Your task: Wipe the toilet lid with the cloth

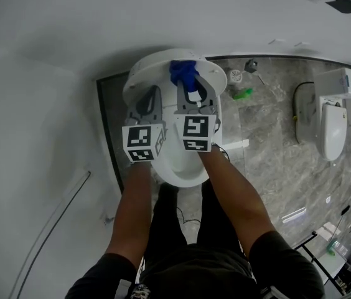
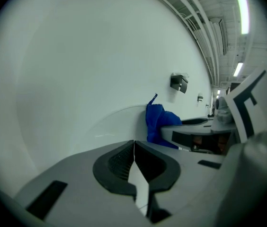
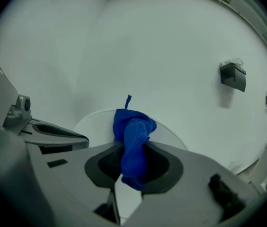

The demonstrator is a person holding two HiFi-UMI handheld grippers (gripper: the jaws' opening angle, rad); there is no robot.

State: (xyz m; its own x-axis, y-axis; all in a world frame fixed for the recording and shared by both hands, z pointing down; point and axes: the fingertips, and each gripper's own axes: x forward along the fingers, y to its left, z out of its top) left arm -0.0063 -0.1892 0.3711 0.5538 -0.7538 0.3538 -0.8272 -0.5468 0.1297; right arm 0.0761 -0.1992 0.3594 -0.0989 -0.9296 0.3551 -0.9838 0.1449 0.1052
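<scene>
Blue cloth [image 3: 133, 141] is sitting pinched in the right gripper's [image 1: 190, 91] jaws at the far edge of the white toilet lid [image 1: 147, 73]. The left gripper [image 1: 147, 104] is hovering alongside, jaws pressed together on nothing.

Left gripper [image 2: 134, 162] closed, cloth [image 2: 156, 123] apparently against lid [image 2: 109, 129]

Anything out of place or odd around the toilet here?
Nothing serious. The right tongs grip the bunched blue cloth at the toilet lid; only a small green item lies loose on the floor beside it.
</scene>
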